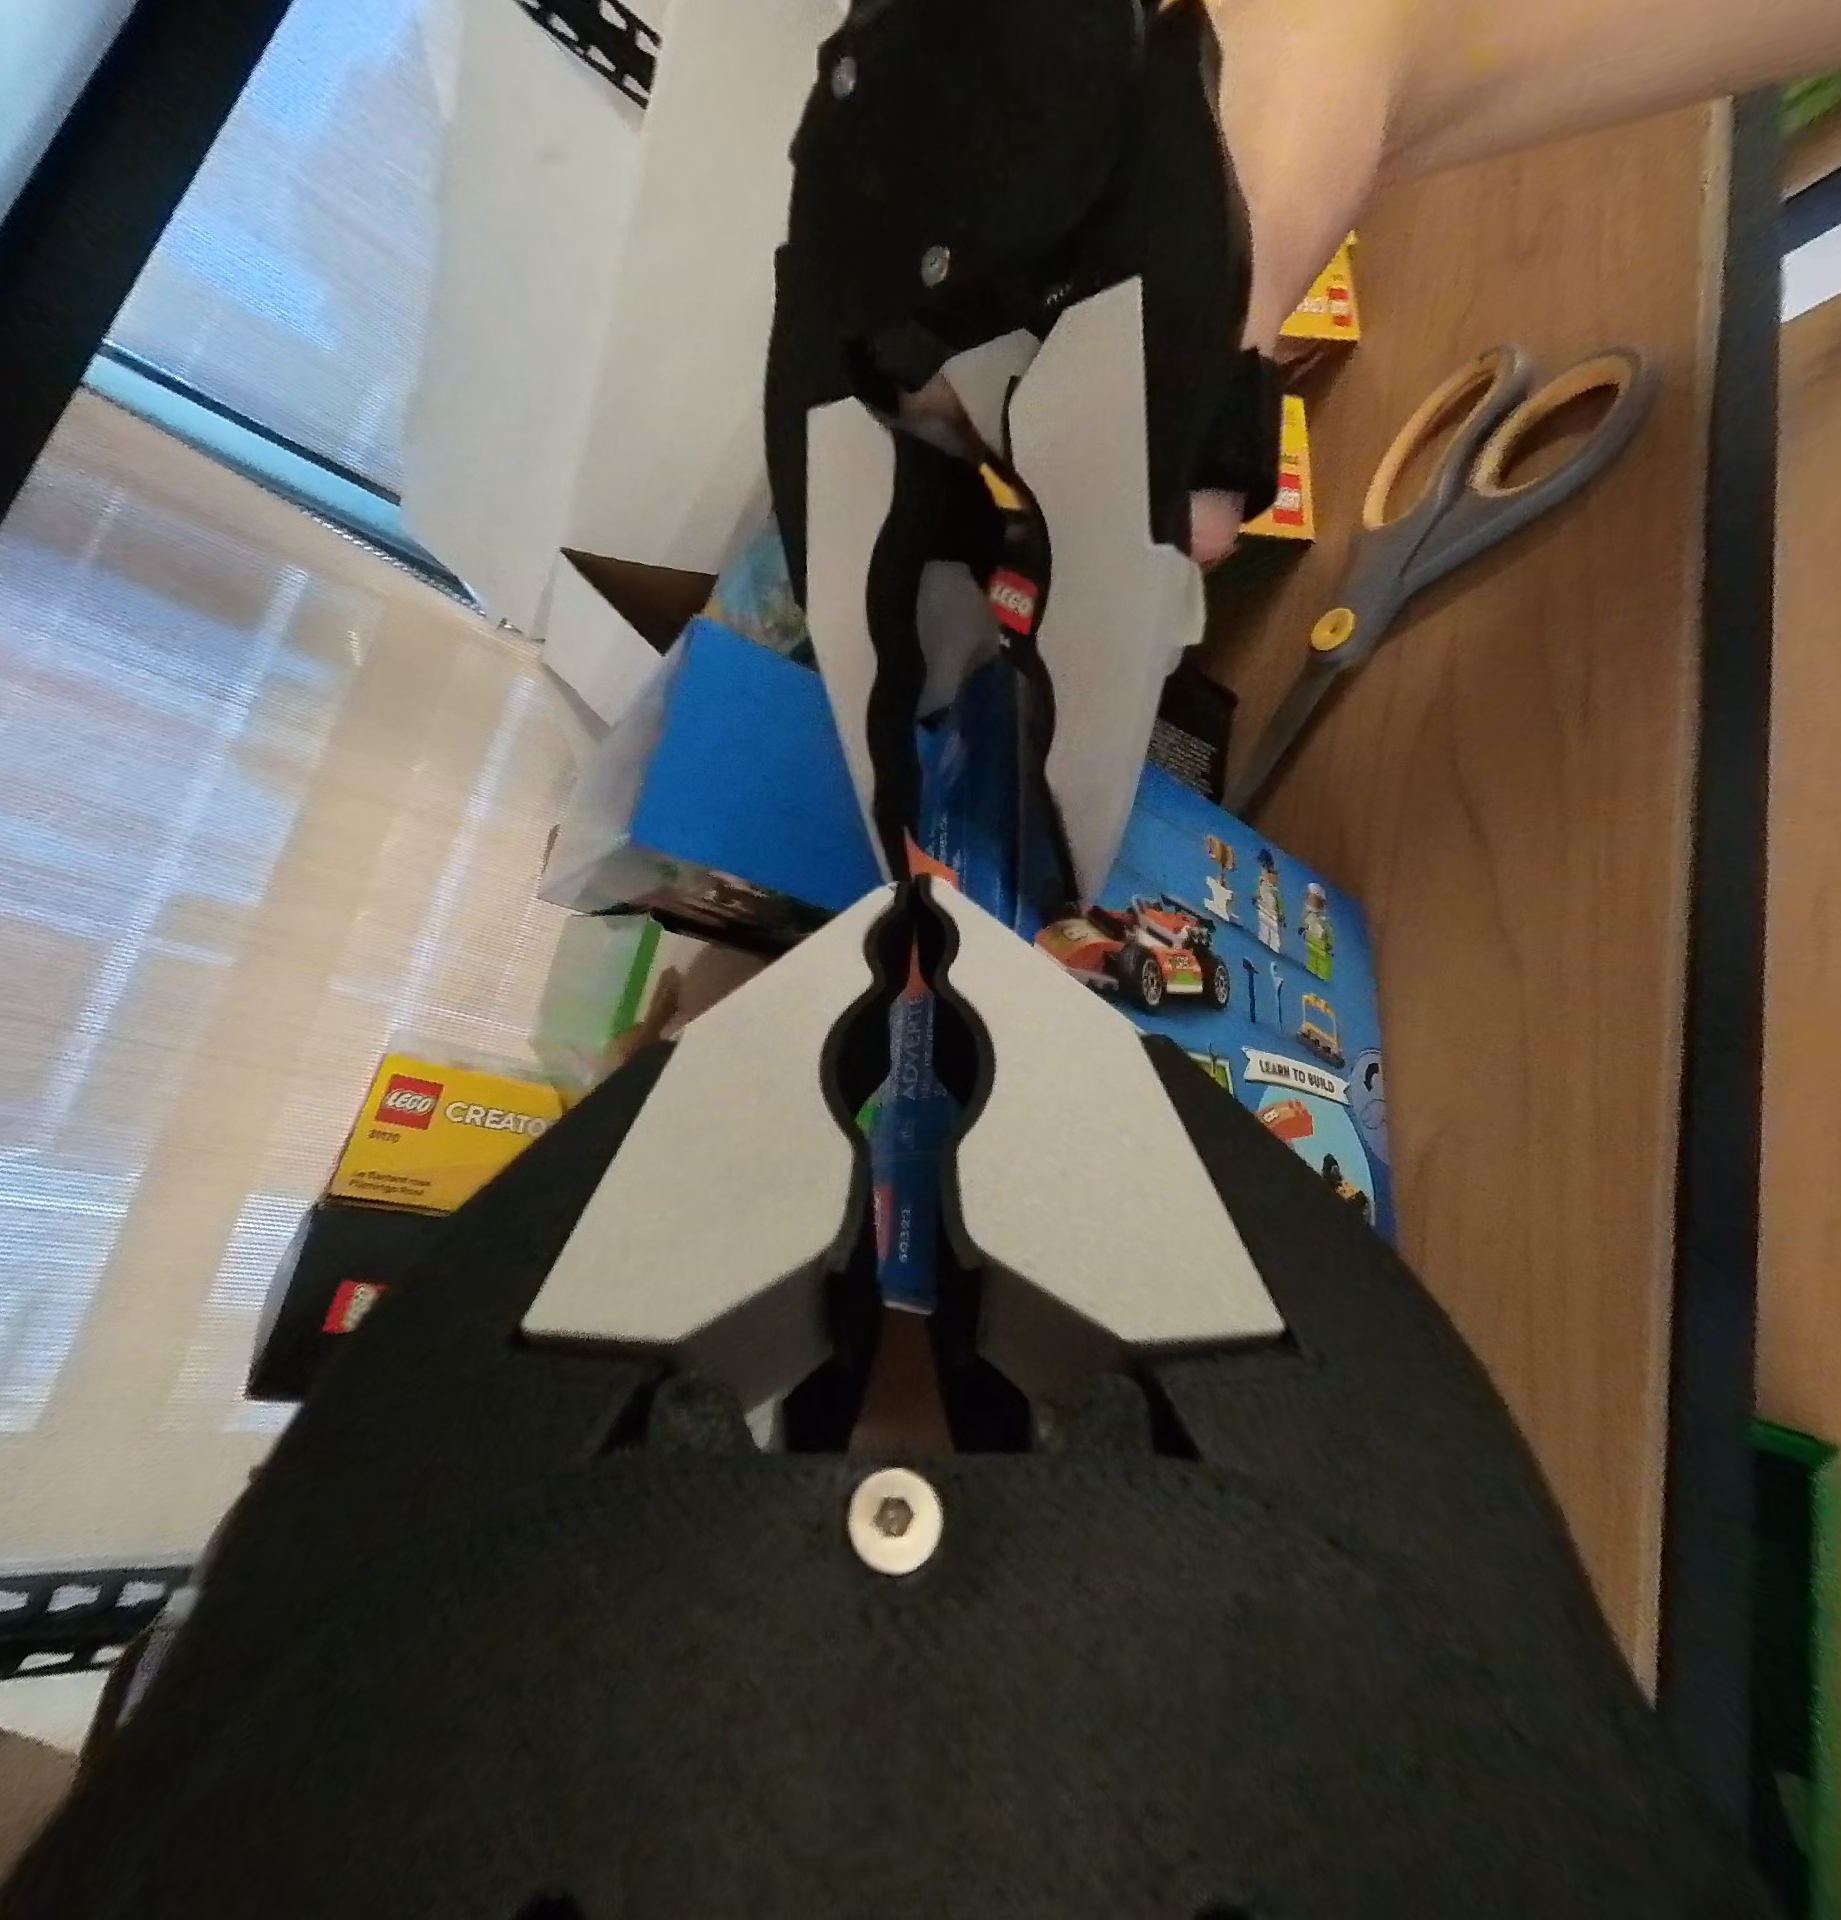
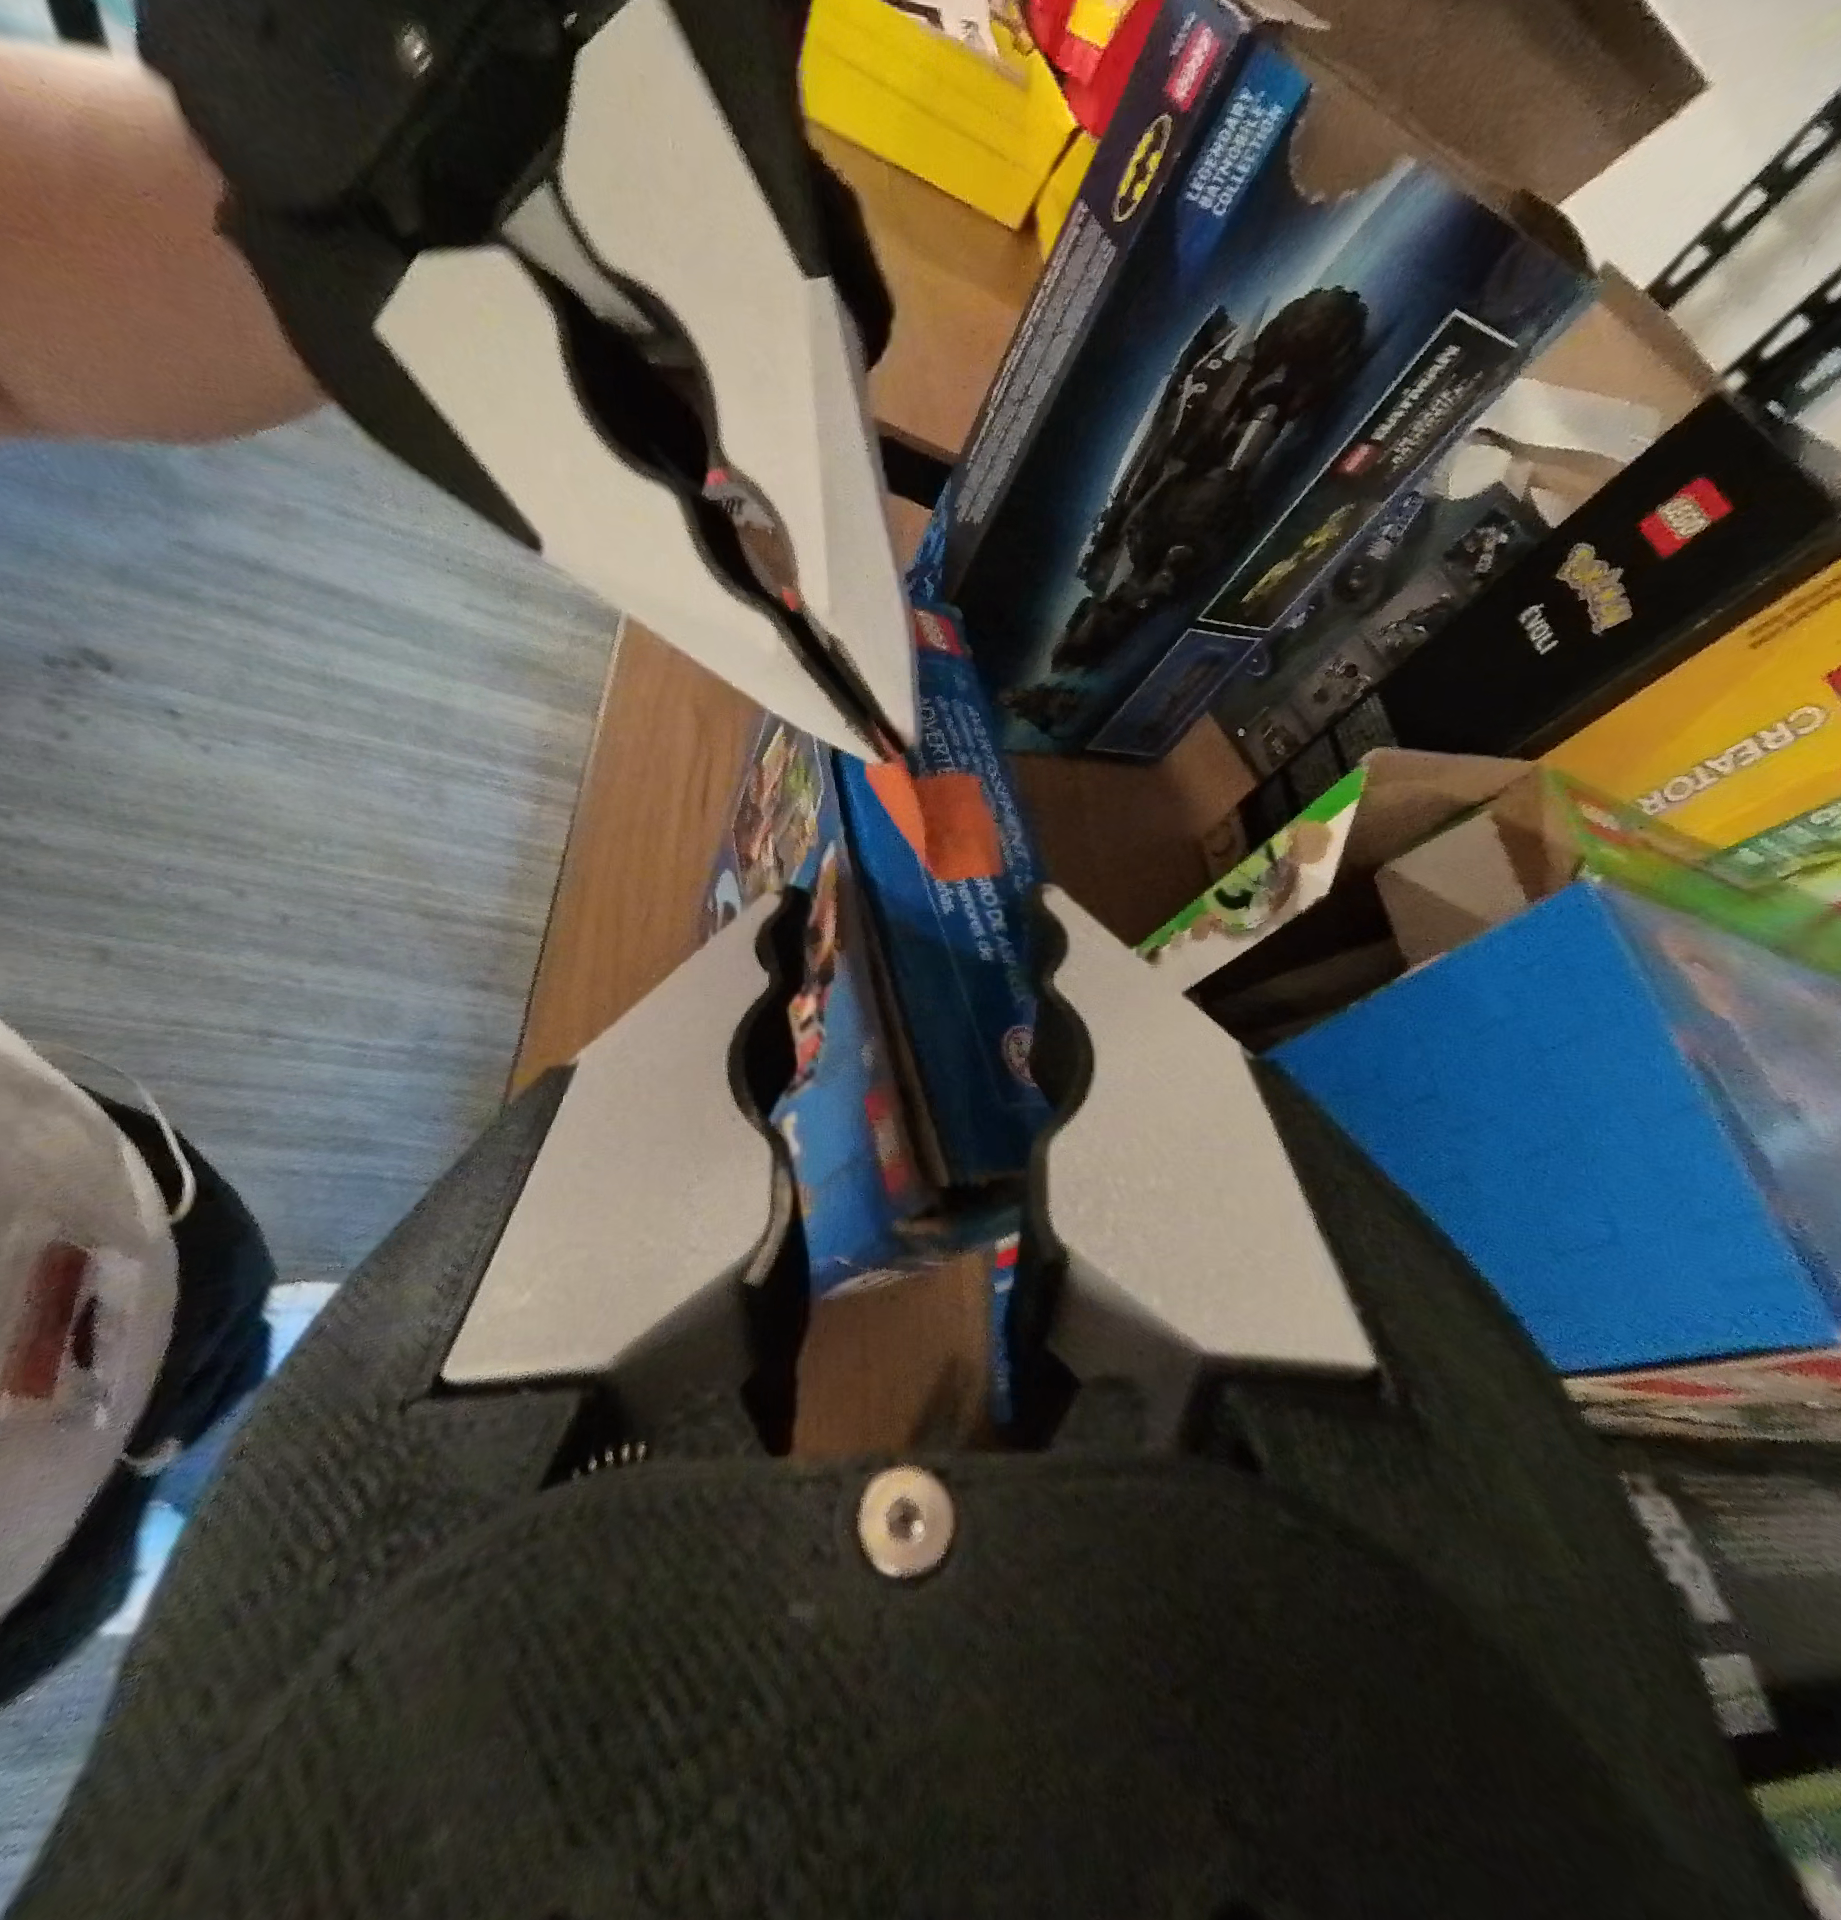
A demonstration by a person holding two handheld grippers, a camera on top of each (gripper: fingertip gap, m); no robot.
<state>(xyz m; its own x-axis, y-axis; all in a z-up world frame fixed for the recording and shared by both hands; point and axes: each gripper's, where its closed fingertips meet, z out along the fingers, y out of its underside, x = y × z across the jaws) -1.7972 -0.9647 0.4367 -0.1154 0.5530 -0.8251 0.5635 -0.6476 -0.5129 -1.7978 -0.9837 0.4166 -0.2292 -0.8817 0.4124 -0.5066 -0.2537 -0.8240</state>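
Cardboard fills both of your tools. The left tool point(image 1: 911, 899) is all but closed, its tips nipping what looks like the orange tab point(image 2: 957, 831) on the narrow edge of the blue box point(image 2: 957, 1039). The right tool point(image 2: 921, 904) faces it from the far end, tips almost touching the left one's. It is open only as wide as the box is thick, and its fingers appear to press on the two broad printed faces. The box therefore runs lengthwise between the two tools, narrow edge towards both cameras.

Expect a light, hollow carton. It looks stiff along its edges, but the broad faces will probably dent under a hard squeeze. The print looks glossy, so it may slide against the smooth grey fingers. The safest hold is across the thickness near a corner, where the folded board is strongest. The tab looks thin, and I judge it would tear or peel before it carried any weight.

Just off the right tool's outer finger stands a plain blue carton point(image 2: 1518, 1143), with a yellow box point(image 2: 1726, 727) behind it. Ahead of that tool, a dark box point(image 2: 1259, 468) leans upright. Off the left tool's far side, scissors point(image 1: 1446, 540) lie on the wooden bench point(image 1: 1518, 1039), well apart from the grip.
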